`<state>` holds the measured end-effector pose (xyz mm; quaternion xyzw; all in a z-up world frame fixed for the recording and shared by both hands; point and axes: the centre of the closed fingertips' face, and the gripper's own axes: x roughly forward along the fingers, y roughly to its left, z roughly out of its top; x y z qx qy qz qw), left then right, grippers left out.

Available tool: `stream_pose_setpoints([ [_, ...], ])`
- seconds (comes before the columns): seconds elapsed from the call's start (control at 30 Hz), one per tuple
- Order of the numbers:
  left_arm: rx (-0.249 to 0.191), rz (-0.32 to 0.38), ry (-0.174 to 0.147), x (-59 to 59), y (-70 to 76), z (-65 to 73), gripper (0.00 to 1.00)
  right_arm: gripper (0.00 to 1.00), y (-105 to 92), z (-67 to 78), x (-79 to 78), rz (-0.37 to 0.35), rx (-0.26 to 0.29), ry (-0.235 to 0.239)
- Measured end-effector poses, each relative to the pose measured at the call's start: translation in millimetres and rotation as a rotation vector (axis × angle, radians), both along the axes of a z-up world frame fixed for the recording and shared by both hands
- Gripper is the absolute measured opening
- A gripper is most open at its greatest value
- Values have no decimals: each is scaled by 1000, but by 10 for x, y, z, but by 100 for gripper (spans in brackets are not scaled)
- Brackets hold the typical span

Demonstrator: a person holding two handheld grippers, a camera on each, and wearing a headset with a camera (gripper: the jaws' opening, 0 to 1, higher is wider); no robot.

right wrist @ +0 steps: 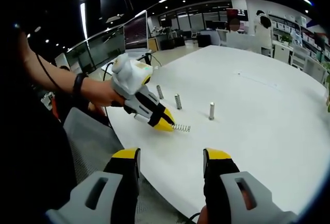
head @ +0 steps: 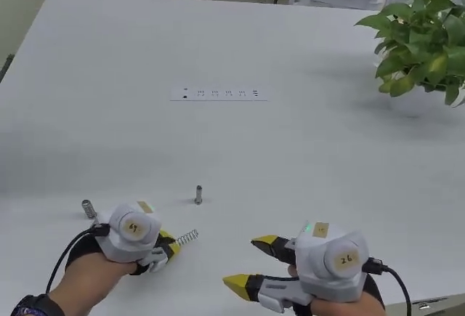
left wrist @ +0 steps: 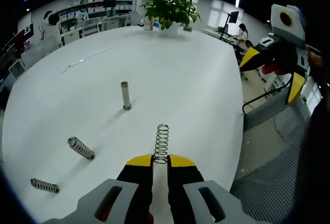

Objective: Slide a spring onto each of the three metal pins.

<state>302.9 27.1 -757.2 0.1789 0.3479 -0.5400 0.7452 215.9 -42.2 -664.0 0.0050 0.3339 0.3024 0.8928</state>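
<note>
Spring (left wrist: 162,142) pinched by its near end in the closed yellow tips of the left gripper (left wrist: 160,158), bottom centre of the left gripper view, long axis pointing straight up the frame; lower left, two spring-covered pins (left wrist: 81,148); left of centre, bare metal pin (left wrist: 125,96) upright on the white table (left wrist: 196,80); potted plant (left wrist: 167,10) at top; right gripper (right wrist: 167,154) spread wide, holding nothing.

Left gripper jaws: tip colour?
Yellow tips on the left gripper, black behind; best in its own view.
</note>
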Motion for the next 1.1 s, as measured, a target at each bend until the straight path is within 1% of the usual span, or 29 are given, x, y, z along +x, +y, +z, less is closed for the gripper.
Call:
stream_pose_setpoints([
  [0.07, -5, 8, -1, -9, 36, 33, 2, 47, 7, 12, 2, 1, 1, -1],
  [0.17, -27, 30, -2, -35, 90, 109, 2, 47, 25, 39, 15, 2, 10, -5],
  [0.27, -33, 37, -12, -46, 128, 151, 2, 47, 39, 53, 17, 8, 6, -6],
  [0.33, -33, 41, -28, -53, 168, 189, 2, 47, 43, 53, 20, 13, 6, -6],
  [0.43, -43, 45, -25, -84, 218, 219, 2, 47, 50, 59, 19, 15, 7, -7],
  [0.5, -43, 49, -29, -88, 254, 231, 2, 47, 57, 47, 14, 20, 4, -4],
  [0.63, -53, 65, -37, -83, 319, 293, 2, 47, 88, 50, 14, 29, 8, -4],
  [0.67, -52, 69, -40, -75, 331, 303, 2, 47, 95, 49, 15, 31, 8, -3],
  [0.7, -45, 75, -51, -66, 358, 311, 2, 47, 105, 44, 19, 35, 7, -3],
  [0.77, -42, 80, -54, -60, 399, 327, 2, 47, 119, 39, 22, 42, 5, -2],
  [0.97, -54, 103, -71, -55, 477, 433, 2, 47, 168, 41, 45, 62, 7, -1],
  [1.1, -56, 117, -88, -28, 515, 489, 2, 47, 212, 47, 69, 81, 8, -3],
])
